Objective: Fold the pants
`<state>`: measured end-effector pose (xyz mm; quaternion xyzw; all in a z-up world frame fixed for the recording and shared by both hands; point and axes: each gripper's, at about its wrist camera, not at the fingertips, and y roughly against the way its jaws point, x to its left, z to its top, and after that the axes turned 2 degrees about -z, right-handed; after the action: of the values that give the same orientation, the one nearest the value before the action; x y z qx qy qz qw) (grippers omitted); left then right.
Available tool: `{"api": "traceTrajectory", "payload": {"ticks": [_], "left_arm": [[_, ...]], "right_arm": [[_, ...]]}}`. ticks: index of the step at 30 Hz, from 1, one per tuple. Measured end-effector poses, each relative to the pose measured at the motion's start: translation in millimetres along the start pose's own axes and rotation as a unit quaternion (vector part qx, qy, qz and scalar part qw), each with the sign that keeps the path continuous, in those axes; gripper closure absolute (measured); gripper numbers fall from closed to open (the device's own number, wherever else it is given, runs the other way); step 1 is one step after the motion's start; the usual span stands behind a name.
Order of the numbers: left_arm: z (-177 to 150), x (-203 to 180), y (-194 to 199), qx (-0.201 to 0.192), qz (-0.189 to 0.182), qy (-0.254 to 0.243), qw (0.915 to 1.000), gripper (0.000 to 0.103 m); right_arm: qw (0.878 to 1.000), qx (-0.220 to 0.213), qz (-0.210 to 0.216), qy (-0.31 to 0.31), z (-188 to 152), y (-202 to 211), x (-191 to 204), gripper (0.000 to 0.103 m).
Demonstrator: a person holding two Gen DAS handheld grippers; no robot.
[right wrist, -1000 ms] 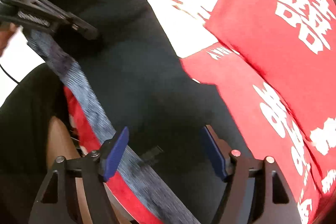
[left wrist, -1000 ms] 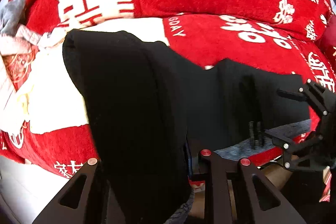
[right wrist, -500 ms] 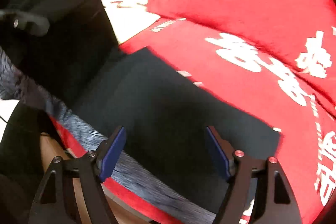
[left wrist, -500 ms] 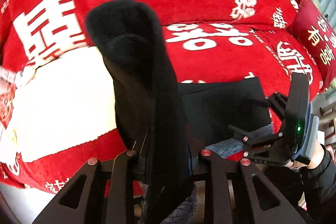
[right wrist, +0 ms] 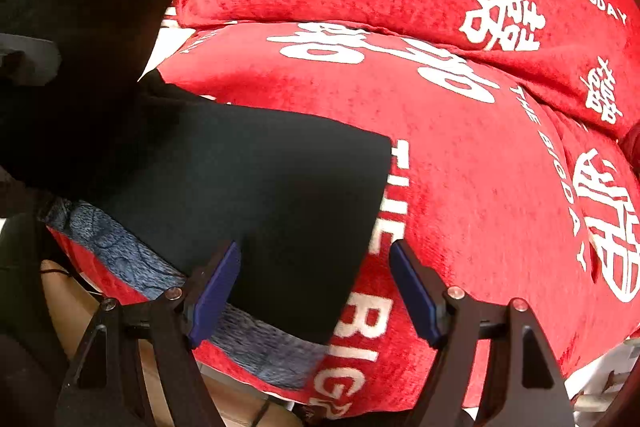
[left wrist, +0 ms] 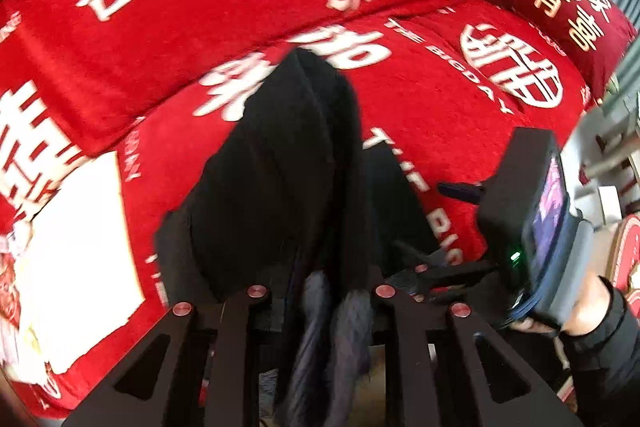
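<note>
The black pants (left wrist: 288, 179) lay partly on a red sofa cover (left wrist: 440, 95) printed with white characters, with one end lifted clear of it. The left gripper (left wrist: 320, 291) was clenched on that raised end, black cloth and its grey lining bunched between the fingers. The right gripper (right wrist: 316, 291) hung released, its blue-padded fingers (right wrist: 212, 291) spread to either side of the flat portion's near corner and not pinching it. That flat portion (right wrist: 256, 195) lay along the cushion's front edge, its long axis running across the seat and its squared end pointing toward the bare red cover on the right.

The likely trouble was slippage. The flat layer had nothing pinning it, so a pull from the left could drag it along or off the front edge. The raised bunch could also twist as it came over, landing askew on the layer below.
</note>
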<state>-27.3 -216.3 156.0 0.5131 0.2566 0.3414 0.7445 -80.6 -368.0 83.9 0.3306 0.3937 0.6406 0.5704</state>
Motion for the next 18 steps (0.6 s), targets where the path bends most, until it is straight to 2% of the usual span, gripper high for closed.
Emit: {"api": "traceTrajectory", "payload": {"ticks": [3,8,11,14,15,17,18], "left_arm": [[7,-12,-21,0.015,-0.006,-0.006,0.9999,0.083],[6,-14,-74,0.056,-0.024,0.013,0.9980,0.083],[2,-23,-97,0.062,-0.017,0.005,0.9979,0.083],[0,-26,-104,0.055,-0.019,-0.003,0.9983,0.082],[-1,-27,-104,0.048,-0.025,-0.003,0.9985,0.076],[0,-25,-105,0.041,-0.044,0.007,0.9982,0.057],[0,-25,-104,0.038,-0.068,0.018,0.9968,0.040]], "right_arm": [[1.000,0.005,0.007,-0.011,-6,-5,-9,0.024],[0.999,0.005,0.028,-0.034,-15,-12,-17,0.024],[0.998,0.003,0.039,-0.042,-17,-14,-22,0.024],[0.998,0.002,0.045,-0.051,-20,-16,-28,0.023],[0.997,0.002,0.048,-0.055,-21,-16,-29,0.022],[0.997,0.001,0.053,-0.063,-23,-16,-32,0.022],[0.996,0.001,0.054,-0.064,-23,-15,-33,0.022]]}}
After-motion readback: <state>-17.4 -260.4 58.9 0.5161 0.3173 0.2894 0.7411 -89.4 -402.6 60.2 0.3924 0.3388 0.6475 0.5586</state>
